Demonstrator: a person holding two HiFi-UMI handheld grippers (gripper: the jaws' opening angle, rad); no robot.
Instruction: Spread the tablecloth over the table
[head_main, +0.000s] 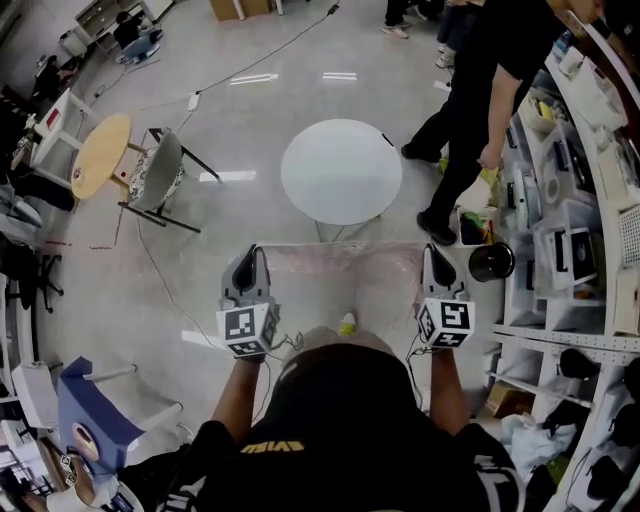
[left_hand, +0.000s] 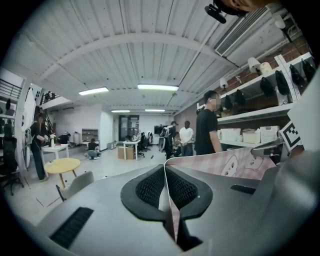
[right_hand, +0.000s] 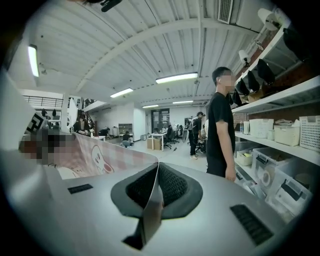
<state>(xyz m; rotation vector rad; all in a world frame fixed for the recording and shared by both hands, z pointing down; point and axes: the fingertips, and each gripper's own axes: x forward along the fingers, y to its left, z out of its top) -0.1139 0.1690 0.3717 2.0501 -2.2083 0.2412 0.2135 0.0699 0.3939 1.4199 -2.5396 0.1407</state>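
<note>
The pink checked tablecloth is held stretched in the air between the two tools, in the lower middle of the head view. It is seen just below the round white counter, which is not yet covered. The left tool is clamped on one upper corner of the cloth and the right tool on the other, with a thin fold pinched between each pair of pads. A person in black is seen at the upper right, beside shelves.

tablecloth between left tongs and right tongs | round table beyond it | shelves right | chair left
</note>
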